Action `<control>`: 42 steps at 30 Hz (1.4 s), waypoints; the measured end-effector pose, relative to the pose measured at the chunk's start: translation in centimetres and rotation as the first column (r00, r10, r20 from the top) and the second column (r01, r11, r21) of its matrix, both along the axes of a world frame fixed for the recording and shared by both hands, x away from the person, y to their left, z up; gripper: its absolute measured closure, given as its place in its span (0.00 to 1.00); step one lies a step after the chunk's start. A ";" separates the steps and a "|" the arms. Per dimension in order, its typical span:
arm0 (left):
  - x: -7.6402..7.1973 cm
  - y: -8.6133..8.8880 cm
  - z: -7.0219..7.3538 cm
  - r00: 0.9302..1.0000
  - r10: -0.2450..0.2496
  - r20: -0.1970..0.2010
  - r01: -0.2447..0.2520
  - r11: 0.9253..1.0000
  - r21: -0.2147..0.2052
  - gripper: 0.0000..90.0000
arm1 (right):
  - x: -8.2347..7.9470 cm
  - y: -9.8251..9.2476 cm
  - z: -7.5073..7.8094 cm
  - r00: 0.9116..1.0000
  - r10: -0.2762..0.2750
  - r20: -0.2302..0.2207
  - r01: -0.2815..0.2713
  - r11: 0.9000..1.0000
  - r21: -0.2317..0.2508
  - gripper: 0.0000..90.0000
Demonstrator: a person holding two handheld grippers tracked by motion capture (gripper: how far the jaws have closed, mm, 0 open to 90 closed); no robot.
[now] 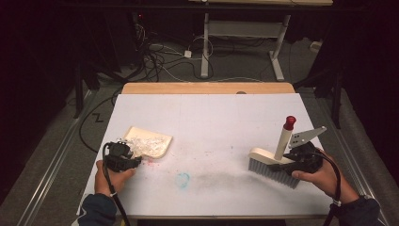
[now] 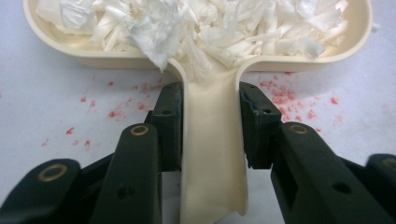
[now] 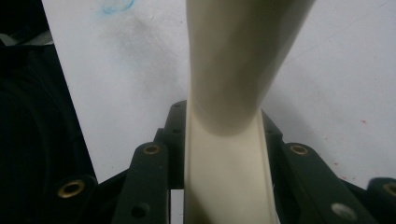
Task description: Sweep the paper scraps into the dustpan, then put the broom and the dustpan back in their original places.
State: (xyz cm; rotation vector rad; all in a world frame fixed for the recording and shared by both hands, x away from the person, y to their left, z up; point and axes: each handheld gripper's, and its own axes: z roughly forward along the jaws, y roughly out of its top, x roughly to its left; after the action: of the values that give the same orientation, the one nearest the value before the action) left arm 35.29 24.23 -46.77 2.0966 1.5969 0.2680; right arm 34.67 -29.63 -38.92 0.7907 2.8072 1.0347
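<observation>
A cream dustpan (image 1: pixel 155 147) heaped with shredded white paper (image 1: pixel 143 140) lies at the table's left. My left gripper (image 1: pixel 134 159) is shut on its handle. In the left gripper view the jaws flank the dustpan handle (image 2: pixel 212 154), and the paper shreds (image 2: pixel 196 23) fill the pan (image 2: pixel 70 49) ahead. At the right, my right gripper (image 1: pixel 284 165) is shut on a cream brush (image 1: pixel 263 157) with grey bristles (image 1: pixel 275 173) and a red-tipped upright handle (image 1: pixel 289 123). In the right gripper view the brush's cream stem (image 3: pixel 226 177) sits tightly between the jaws.
The white table cover (image 1: pixel 211 122) carries a blue scribble (image 1: pixel 182 179), a grey smudge (image 1: pixel 221 176) and red crumbs (image 2: pixel 280 98) beside the dustpan. A wooden edge (image 1: pixel 207 88) runs along the far side. Cables and desk legs (image 1: pixel 205 47) stand on the floor beyond.
</observation>
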 end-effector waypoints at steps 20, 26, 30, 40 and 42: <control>-1.3 -1.8 0.4 0.999 0.049 0.016 -0.047 0.996 -0.079 0.58 | 1.2 -0.6 0.2 1.000 0.000 -0.029 -0.001 0.999 -0.035 0.75; -1.8 -2.4 0.5 1.000 -0.002 0.019 0.004 0.997 -0.076 0.58 | 3.1 -0.2 -0.1 0.997 0.016 -0.078 -0.021 0.997 -0.073 0.75; -2.1 -2.6 0.7 0.999 -0.021 0.037 0.023 0.998 -0.065 0.55 | 4.6 0.1 -0.2 0.995 0.003 -0.095 -0.013 0.995 -0.102 0.75; -2.4 -2.8 1.9 0.985 -0.100 0.140 0.101 0.995 0.001 0.42 | 8.8 -0.3 -0.5 0.996 -0.029 -0.079 0.018 0.991 -0.134 0.66; -2.4 -2.9 2.1 0.979 -0.123 0.165 0.121 0.992 0.016 0.40 | 9.5 -0.4 -0.5 0.997 -0.045 -0.069 0.034 0.988 -0.151 0.63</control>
State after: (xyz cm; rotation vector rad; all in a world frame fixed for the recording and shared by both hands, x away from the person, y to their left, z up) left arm 32.91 21.28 -44.65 2.1075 1.3674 0.3951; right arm 44.15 -30.04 -39.42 0.8793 2.8741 0.7932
